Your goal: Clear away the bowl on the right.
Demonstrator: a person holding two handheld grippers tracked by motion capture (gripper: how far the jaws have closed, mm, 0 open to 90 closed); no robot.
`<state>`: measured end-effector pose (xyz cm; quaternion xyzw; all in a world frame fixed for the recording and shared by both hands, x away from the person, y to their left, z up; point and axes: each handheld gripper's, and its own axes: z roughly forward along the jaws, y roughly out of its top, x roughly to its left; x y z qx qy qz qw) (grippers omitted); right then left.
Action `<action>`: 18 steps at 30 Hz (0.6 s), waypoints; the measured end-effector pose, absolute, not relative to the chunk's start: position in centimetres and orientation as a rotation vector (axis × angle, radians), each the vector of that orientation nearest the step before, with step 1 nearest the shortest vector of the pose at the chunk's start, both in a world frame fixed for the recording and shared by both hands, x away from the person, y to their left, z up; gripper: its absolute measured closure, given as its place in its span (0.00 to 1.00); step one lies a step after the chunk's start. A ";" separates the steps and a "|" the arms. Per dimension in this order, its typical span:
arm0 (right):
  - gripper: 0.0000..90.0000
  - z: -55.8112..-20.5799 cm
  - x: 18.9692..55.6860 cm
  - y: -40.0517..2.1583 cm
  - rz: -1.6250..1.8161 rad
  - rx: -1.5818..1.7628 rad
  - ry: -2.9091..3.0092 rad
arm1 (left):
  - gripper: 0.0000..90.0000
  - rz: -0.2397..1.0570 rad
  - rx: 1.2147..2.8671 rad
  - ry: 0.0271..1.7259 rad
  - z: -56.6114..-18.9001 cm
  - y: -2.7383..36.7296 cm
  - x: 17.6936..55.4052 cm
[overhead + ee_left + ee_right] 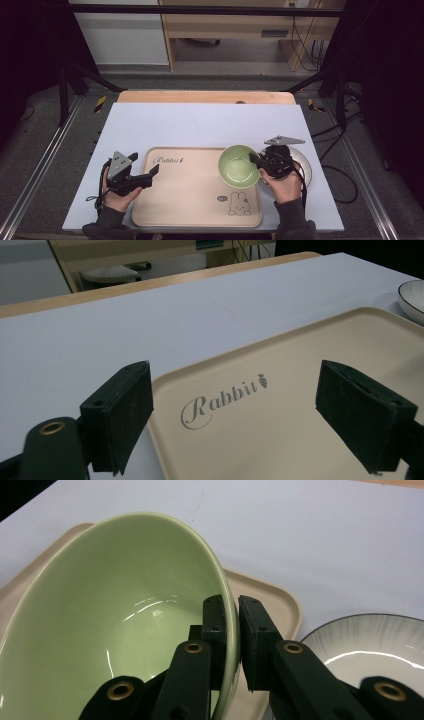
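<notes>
**Right tool pinches the green bowl's rim; left tool spread at the tray corner**

The right tool (231, 630) has its jaws pressed on the rim of the green bowl (115, 615), one jaw inside, one outside. The right gripper view shows the bowl tilted over the beige tray (270, 597); whether its base touches the tray is hard to tell from the high view. Just beside the tool, on its outer side, sits a white plate (370, 645) on the bench (200, 125).

The left tool (250, 415) is spread wide, straddling the tray's corner with the "Rabbit" lettering (220, 400) between its jaws.
</notes>
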<state>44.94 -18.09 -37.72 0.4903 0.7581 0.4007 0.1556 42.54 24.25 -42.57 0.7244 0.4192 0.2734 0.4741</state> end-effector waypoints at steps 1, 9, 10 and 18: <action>0.92 -37.7 44.9 -18.1 1.148 1.404 2.171 | 0.17 0.667 1.771 1.026 -42.6 24.3 42.5; 0.92 -37.6 45.4 -16.5 1.148 1.370 2.207 | 0.17 0.668 1.771 1.025 -42.6 24.3 42.5; 0.92 -37.6 45.4 -16.1 1.152 1.359 2.215 | 0.17 0.669 1.771 1.025 -42.6 24.2 42.5; 0.92 -37.6 45.7 -14.6 1.160 1.334 2.247 | 0.17 0.669 1.770 1.024 -42.5 24.3 42.5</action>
